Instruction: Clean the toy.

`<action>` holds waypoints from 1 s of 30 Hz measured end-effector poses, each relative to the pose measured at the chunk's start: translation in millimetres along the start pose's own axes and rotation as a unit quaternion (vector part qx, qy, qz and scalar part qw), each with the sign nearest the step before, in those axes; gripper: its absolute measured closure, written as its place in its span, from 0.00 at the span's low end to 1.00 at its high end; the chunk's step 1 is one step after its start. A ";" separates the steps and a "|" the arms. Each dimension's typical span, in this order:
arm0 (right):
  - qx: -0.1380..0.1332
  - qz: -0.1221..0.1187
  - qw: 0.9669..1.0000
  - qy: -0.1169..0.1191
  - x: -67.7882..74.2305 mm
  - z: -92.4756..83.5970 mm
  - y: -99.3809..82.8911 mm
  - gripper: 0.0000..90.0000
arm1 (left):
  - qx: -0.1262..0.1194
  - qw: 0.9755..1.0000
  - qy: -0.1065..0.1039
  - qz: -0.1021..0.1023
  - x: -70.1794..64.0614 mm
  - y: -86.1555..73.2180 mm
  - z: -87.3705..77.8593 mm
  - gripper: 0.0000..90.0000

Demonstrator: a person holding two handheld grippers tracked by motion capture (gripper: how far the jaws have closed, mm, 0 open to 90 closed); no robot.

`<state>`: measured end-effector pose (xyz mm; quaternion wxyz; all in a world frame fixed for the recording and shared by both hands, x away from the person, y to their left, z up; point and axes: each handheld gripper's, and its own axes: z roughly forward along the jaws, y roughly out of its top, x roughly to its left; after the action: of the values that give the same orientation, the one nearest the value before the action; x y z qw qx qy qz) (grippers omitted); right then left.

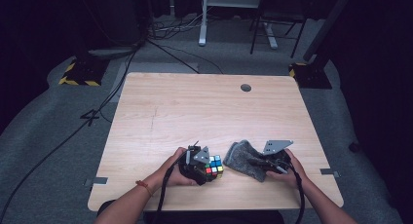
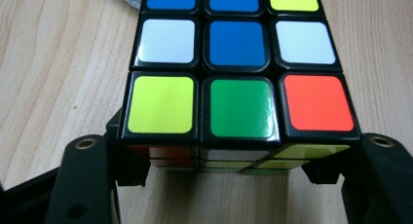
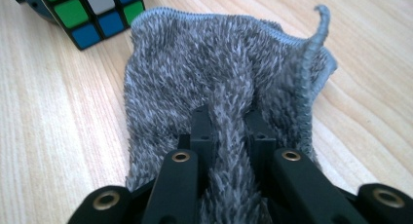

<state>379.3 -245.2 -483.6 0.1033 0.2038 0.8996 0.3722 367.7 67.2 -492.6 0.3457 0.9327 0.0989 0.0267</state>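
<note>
A colour puzzle cube [image 1: 213, 167] rests on the wooden table [image 1: 204, 107] near its front edge. My left gripper [image 1: 197, 164] is shut on the cube; in the left gripper view the cube [image 2: 237, 78] sits clamped between the two black jaws, its top face blue, white, yellow, green and red. Right of it lies a grey fluffy cloth [image 1: 246, 159]. My right gripper [image 1: 265, 163] is shut on the cloth [image 3: 229, 87], with a ridge of grey pile pinched up between its jaws. A corner of the cube [image 3: 92, 12] shows in the right gripper view at the top left.
A round cable hole [image 1: 246, 87] sits near the table's far edge. Beyond the table are grey carpet, cables, yellow-black striped stand bases [image 1: 80, 73] and desk legs [image 1: 202, 19]. Both forearms enter from the bottom of the high view.
</note>
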 end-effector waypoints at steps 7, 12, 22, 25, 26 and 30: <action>-0.043 -0.003 0.999 -0.007 -0.2 -18.0 8.1 0.89 | -0.006 1.000 0.008 0.006 0.0 2.5 -6.8 0.37; -0.080 -0.004 0.997 -0.006 -0.3 -33.5 17.7 0.89 | -0.009 1.000 0.014 0.008 1.0 6.8 -11.1 0.37; -0.109 -0.048 0.993 0.026 24.6 -42.3 48.6 0.89 | -0.005 0.999 0.031 0.032 -6.2 27.9 -12.9 0.37; -0.102 -0.064 0.992 0.037 34.3 -35.6 56.5 0.89 | -0.005 0.999 0.035 0.038 -7.2 33.4 -13.6 0.37; -0.098 -0.072 0.992 0.041 37.5 -32.6 59.8 0.89 | -0.002 0.999 0.038 0.039 -8.1 34.6 -13.1 0.37; -0.089 -0.085 0.991 0.049 44.0 -26.1 67.8 0.89 | 0.008 0.998 0.041 0.044 -8.5 38.0 -9.7 0.37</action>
<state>350.8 -198.7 -418.6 0.1079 0.0981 0.8810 0.4500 364.5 43.5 -460.4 0.3322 0.9371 0.0718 0.0790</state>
